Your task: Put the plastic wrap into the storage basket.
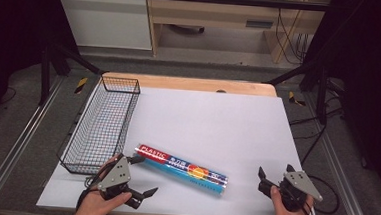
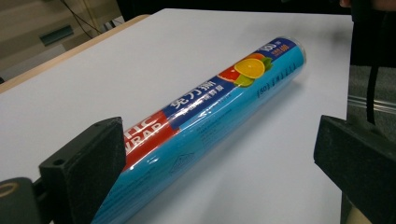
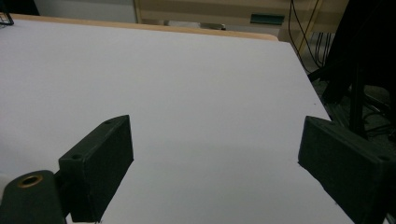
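One roll of plastic wrap (image 1: pixel 182 170), blue with a red band and an orange fruit print, lying flat on the white table sheet (image 1: pixel 212 124), set at a slant near the front edge. Left end just beside the front corner of the wire basket (image 1: pixel 102 127); basket standing along the sheet's left side. Left gripper (image 1: pixel 143 175) at that same end of the roll, jaws spread wide, one to either side of the roll. Near end of the roll (image 2: pixel 196 126) lying between them, pads not pressing on it. Right gripper (image 1: pixel 273 177) well apart from the roll, near the front right corner of the sheet, jaws likewise spread, bare sheet (image 3: pixel 196 93) between them.
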Action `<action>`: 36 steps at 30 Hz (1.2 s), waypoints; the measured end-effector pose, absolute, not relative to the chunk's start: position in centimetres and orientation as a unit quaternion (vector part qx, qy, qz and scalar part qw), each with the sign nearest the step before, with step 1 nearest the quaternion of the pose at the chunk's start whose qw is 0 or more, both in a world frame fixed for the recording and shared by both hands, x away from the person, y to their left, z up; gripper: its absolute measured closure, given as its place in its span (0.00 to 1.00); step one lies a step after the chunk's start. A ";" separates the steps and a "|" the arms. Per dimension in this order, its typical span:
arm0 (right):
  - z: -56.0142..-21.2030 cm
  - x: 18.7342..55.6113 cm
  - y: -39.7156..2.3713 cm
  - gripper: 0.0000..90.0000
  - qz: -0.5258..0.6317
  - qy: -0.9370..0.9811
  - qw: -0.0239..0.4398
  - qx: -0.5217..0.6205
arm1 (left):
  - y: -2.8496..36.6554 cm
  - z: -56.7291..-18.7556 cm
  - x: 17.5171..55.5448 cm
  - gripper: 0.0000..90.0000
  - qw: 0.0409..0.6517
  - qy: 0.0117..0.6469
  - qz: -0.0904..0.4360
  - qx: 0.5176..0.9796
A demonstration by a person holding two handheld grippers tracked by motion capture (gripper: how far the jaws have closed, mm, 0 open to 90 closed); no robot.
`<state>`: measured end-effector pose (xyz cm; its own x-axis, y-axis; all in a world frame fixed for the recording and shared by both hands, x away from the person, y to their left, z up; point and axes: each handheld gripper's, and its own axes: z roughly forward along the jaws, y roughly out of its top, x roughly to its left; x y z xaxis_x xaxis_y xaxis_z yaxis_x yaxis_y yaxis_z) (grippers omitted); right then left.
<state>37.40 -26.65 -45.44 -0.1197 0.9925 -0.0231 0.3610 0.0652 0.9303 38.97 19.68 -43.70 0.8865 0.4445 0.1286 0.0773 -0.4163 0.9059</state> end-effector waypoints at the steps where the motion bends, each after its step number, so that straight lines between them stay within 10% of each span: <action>1: -45.5 37.4 -26.6 0.11 0.415 0.623 0.379 0.544 | 19.6 -43.7 38.9 0.03 0.517 0.156 0.176 0.823; 21: -45.7 37.6 -26.6 0.11 0.413 0.619 0.368 0.557 | 17.3 -40.2 41.1 0.03 0.446 0.048 0.222 0.866; 36: -45.9 37.9 -26.1 0.11 0.424 0.633 0.349 0.546 | 10.9 -39.7 47.6 0.05 0.371 -0.064 0.114 0.919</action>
<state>37.86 -26.05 -45.91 -0.1600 0.9869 0.0213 0.3961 0.0444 0.9171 47.61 10.87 -39.69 0.9658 -0.0331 0.2573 -0.2025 -0.7163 0.6677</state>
